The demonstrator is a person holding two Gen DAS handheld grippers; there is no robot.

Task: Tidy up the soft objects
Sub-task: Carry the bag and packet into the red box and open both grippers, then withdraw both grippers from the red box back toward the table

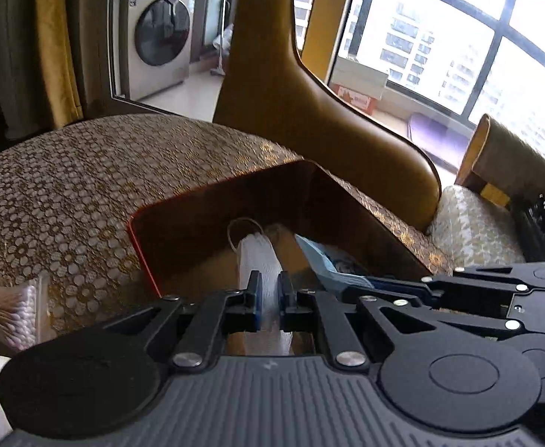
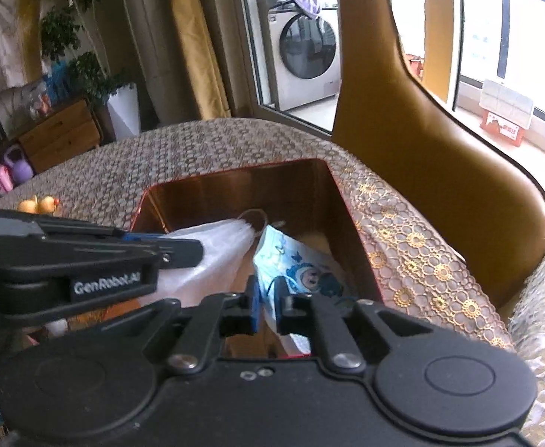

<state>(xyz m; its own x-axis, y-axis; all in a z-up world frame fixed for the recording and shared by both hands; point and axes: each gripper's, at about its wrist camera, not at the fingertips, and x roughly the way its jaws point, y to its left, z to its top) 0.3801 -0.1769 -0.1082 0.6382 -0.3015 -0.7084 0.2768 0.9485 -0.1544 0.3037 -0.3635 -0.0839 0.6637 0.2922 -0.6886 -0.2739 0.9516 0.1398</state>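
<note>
A red shiny box (image 1: pixel 143 246) (image 2: pixel 347 201) stands open on the patterned tablecloth. My left gripper (image 1: pixel 269 290) is shut on a white face mask (image 1: pixel 257 257) and holds it over the box's inside; the mask also shows in the right wrist view (image 2: pixel 212 249), held by the left gripper (image 2: pixel 183 247) coming in from the left. My right gripper (image 2: pixel 266 301) is shut on a blue cartoon-print mask (image 2: pixel 302 272), held inside the box; this mask shows at the right in the left wrist view (image 1: pixel 324 264), with the right gripper (image 1: pixel 384 283) beside it.
A packet of cotton swabs (image 1: pixel 8 309) lies at the table's left. A tan leather chair (image 1: pixel 309 104) (image 2: pixel 432 141) stands behind the box. Small orange toys (image 2: pixel 37 205) sit at the far left. A hairbrush (image 1: pixel 544 223) lies at right.
</note>
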